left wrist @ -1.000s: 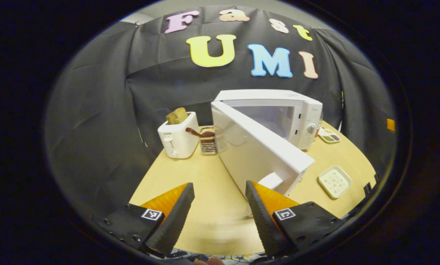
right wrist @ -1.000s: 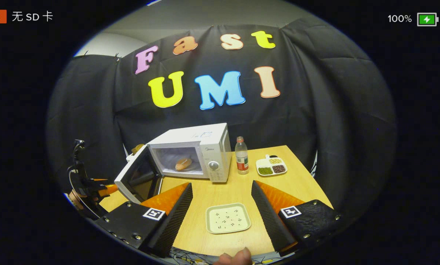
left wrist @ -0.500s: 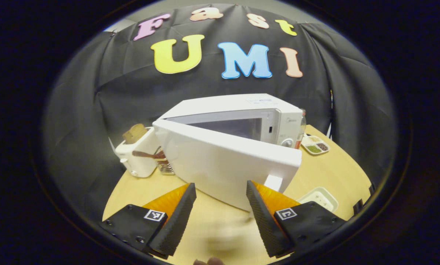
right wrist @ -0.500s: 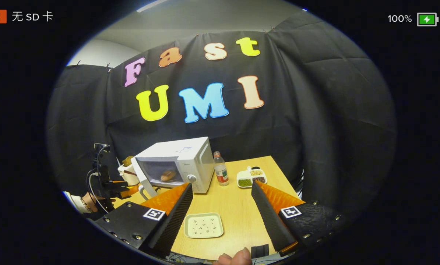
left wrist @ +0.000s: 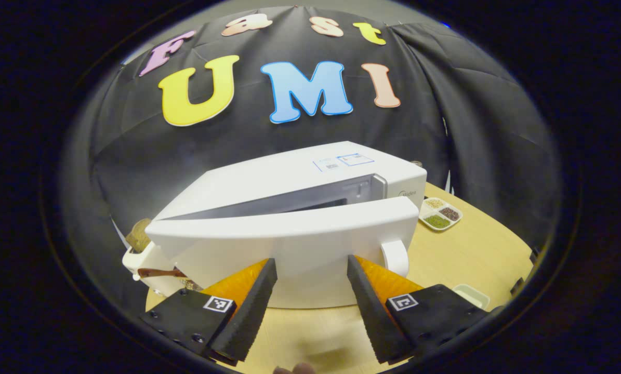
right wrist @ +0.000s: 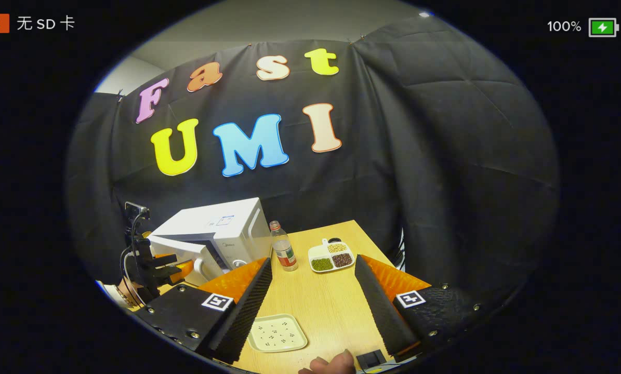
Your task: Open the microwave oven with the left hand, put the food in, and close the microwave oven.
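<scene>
The white microwave [left wrist: 289,176] stands close ahead in the left gripper view. Its door [left wrist: 300,234] is swung almost to, leaving a narrow gap along the top edge that narrows toward the hinge side. The oven's inside is hidden behind the door. My left gripper [left wrist: 310,262] is open, its fingertips right at the door's front, left of the door handle [left wrist: 395,257]. From the right gripper view the microwave [right wrist: 222,228] sits at the far left, with the left gripper [right wrist: 170,265] against its door. My right gripper [right wrist: 313,270] hangs open and holds nothing, above the wooden table [right wrist: 336,306].
A pale square plate [right wrist: 277,333] lies near the table's front edge. A bottle [right wrist: 284,252] and a divided dish of beans [right wrist: 331,255] stand right of the microwave. A white toaster [left wrist: 144,257] with bread sits left of the oven.
The microwave door has swung from wide open to nearly closed as my left gripper moved in against it. The right gripper has drawn back and turned to the right.
</scene>
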`<state>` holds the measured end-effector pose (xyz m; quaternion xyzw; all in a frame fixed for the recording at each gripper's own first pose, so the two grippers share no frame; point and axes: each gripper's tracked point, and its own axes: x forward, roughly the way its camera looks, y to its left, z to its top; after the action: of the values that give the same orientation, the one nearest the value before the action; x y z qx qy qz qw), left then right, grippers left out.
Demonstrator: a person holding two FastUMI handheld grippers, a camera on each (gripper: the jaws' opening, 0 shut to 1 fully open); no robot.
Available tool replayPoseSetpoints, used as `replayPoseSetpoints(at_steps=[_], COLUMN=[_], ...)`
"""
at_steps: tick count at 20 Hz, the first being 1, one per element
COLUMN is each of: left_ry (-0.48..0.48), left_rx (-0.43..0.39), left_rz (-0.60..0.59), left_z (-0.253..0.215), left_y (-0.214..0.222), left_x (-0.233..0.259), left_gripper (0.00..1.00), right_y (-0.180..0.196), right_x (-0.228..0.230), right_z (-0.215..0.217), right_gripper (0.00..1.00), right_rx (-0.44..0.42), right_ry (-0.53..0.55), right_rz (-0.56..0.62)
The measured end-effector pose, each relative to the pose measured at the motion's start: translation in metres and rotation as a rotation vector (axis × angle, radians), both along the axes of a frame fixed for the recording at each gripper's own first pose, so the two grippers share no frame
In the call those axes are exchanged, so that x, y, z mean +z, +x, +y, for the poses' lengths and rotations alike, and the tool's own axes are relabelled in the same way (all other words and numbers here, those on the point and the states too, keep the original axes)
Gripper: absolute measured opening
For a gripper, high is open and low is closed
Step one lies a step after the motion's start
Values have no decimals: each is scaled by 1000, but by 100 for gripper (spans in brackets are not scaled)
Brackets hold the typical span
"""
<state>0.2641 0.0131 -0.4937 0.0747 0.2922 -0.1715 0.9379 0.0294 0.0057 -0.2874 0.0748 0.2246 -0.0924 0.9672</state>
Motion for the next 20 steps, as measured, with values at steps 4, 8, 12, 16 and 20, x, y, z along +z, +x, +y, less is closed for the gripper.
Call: replayPoseSetpoints(at_steps=[4, 8, 12, 16, 20], left_ry=[-8, -51, -92, -88, -99], left_rx=[-11, 21, 60, 98, 118], left_rz=[-21, 5, 13, 23, 39], left_z=[-15, -24, -24, -23, -23], left_y=[20, 22, 22, 24, 24], left_x=[-2, -9, -7, -7, -7], left_gripper=[93, 94, 92, 92, 90], right_y=[5, 8, 7, -1, -14], right_x=[-8, -15, -19, -15, -15], right_z=[-3, 2, 5, 8, 8], right_gripper=[98, 98, 98, 98, 98], right_rx=[-50, -85, -79, -68, -68], right_ry=[-30, 4, -1, 4, 13], right_rz=[34, 58, 70, 60, 60])
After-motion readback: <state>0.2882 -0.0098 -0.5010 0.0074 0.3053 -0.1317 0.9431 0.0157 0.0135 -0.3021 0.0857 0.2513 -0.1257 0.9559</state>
